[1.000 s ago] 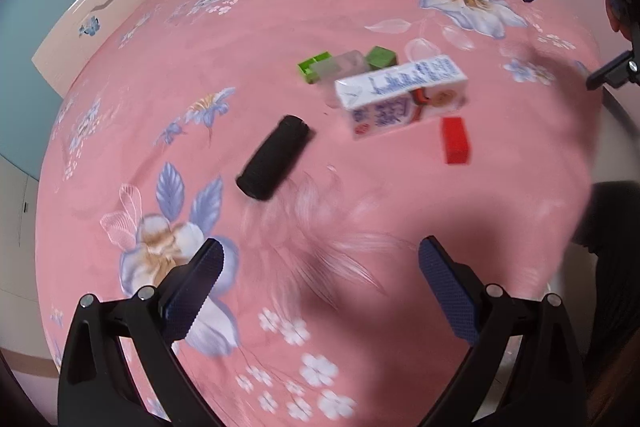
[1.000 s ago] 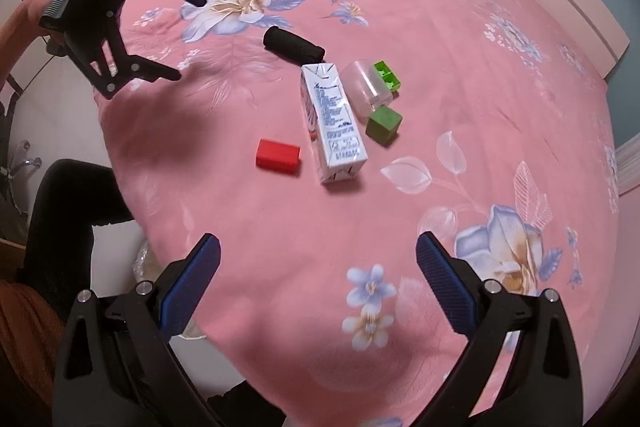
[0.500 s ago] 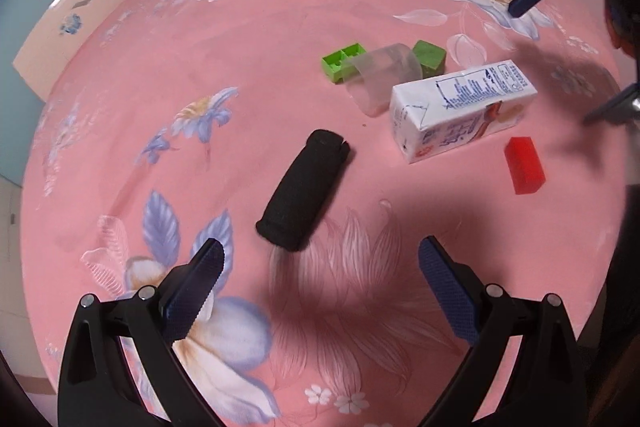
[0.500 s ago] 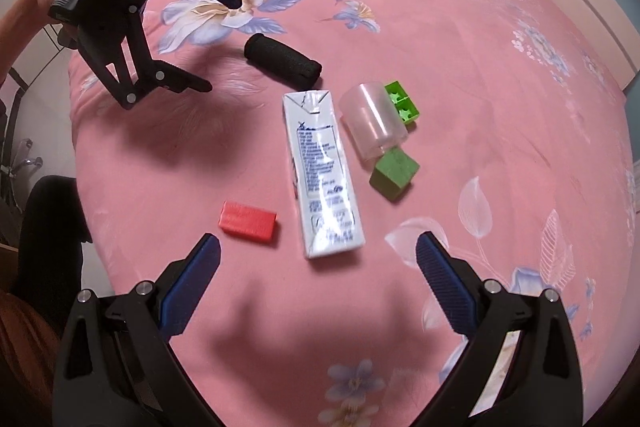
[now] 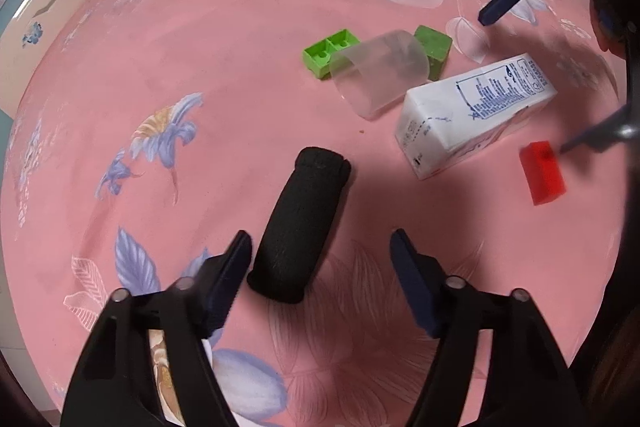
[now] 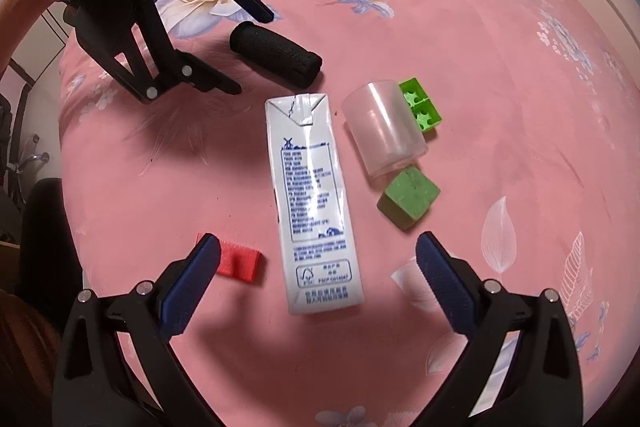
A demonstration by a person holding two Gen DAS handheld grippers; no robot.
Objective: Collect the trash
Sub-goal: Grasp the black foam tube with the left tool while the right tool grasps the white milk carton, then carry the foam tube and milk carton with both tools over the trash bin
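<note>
Bright, even room light washes the pink sheet (image 6: 500, 39), with a warm cast. Soft-edged shadows pool under both grippers: a broad one spreads beneath the left gripper (image 5: 320, 247), another darkens the sheet under the right gripper (image 6: 318, 247). The carton (image 6: 312, 199) shows a streak of glare along its top face; its print reads sharp. The clear cup (image 6: 382, 129) catches pale sheen. Heavy fisheye bending curves the bed edges, black corners vignette both views. In the left view the right gripper's lower finger (image 5: 592, 139) by the red block (image 5: 542, 173) smears with blur.

Matt black foam roll (image 5: 300, 227), glossy paper carton (image 6: 312, 203), frosted plastic cup (image 6: 382, 127), all on pink floral cloth (image 6: 500, 67).
</note>
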